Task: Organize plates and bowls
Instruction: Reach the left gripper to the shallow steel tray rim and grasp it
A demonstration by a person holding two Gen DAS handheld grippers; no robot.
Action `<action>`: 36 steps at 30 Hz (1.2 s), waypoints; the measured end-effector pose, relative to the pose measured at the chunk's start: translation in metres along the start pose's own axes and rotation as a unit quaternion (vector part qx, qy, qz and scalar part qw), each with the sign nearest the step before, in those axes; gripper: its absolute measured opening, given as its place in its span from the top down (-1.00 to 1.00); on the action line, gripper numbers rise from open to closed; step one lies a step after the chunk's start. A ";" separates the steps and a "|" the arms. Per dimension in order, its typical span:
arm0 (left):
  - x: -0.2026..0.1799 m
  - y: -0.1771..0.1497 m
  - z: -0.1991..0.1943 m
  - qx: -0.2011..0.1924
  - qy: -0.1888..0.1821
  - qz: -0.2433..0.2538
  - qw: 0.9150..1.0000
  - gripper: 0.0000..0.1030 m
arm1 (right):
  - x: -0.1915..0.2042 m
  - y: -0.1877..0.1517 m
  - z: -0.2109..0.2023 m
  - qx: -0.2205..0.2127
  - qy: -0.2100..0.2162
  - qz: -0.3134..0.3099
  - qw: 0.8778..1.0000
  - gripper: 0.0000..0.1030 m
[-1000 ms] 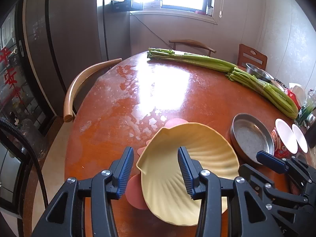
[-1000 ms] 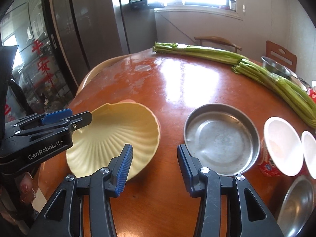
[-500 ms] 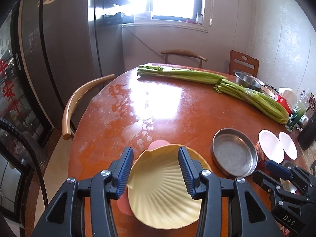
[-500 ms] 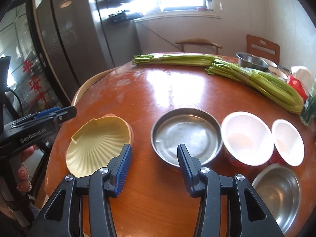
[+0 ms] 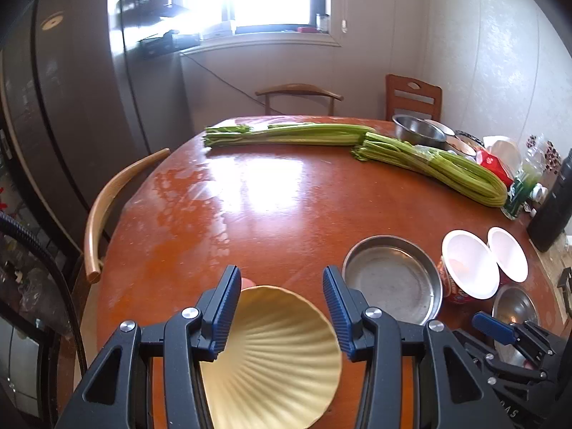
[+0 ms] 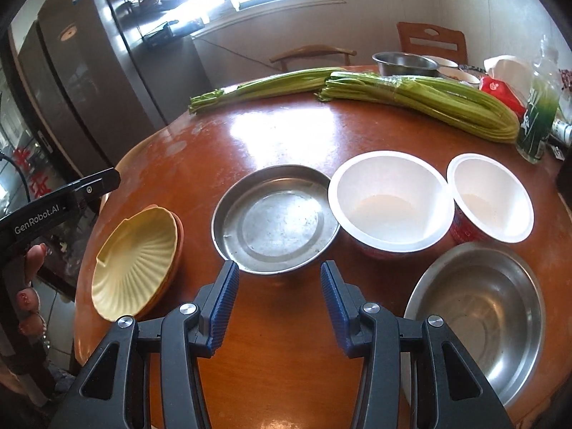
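Observation:
A yellow shell-shaped plate (image 5: 271, 350) lies on a pink plate (image 6: 178, 236) near the table's left front edge. My left gripper (image 5: 282, 286) hovers above it, open, its pads clear of the rim. To the right sits a flat steel plate (image 6: 275, 220), then two white paper bowls (image 6: 388, 200) (image 6: 491, 202) with red sides. A deep steel bowl (image 6: 475, 311) stands in front of them. My right gripper (image 6: 277, 279) is open over bare table just in front of the steel plate, with nothing between its fingers.
Two long bundles of green celery (image 5: 429, 164) lie across the far side of the round wooden table (image 5: 271, 196). A steel basin (image 6: 405, 62), a red packet, bottles and a dark flask crowd the far right. Chairs ring the table; a fridge stands left.
The left gripper has drawn back and up from the yellow plate, which stays on the pink one. The right gripper has swung right, from the yellow plate toward the steel plate and bowls.

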State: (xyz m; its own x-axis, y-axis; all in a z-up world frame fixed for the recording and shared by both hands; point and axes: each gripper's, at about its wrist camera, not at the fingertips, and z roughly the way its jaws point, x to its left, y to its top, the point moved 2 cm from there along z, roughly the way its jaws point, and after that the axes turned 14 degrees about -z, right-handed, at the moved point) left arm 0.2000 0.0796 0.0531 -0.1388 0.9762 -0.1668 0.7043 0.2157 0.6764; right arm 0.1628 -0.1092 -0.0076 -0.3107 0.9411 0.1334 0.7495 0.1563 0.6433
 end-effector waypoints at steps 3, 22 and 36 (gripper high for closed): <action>-0.012 0.000 0.010 0.013 -0.011 0.011 1.000 0.08 | -0.002 0.001 0.005 0.004 0.000 0.011 1.000 0.05; -0.052 -0.007 0.096 0.112 -0.010 0.062 0.992 0.08 | -0.005 0.006 0.046 0.051 -0.024 0.037 0.998 0.03; -0.063 -0.012 0.127 0.137 -0.016 0.077 0.987 0.08 | -0.009 0.013 0.076 0.072 -0.035 0.043 0.996 0.02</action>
State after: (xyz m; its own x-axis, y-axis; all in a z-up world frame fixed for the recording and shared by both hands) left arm 0.2885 0.0122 -0.0355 0.0045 0.9946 -0.1032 0.8778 0.0455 0.4769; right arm 0.2195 -0.0926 -0.0576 -0.2042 0.9708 0.1260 0.8495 0.1117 0.5157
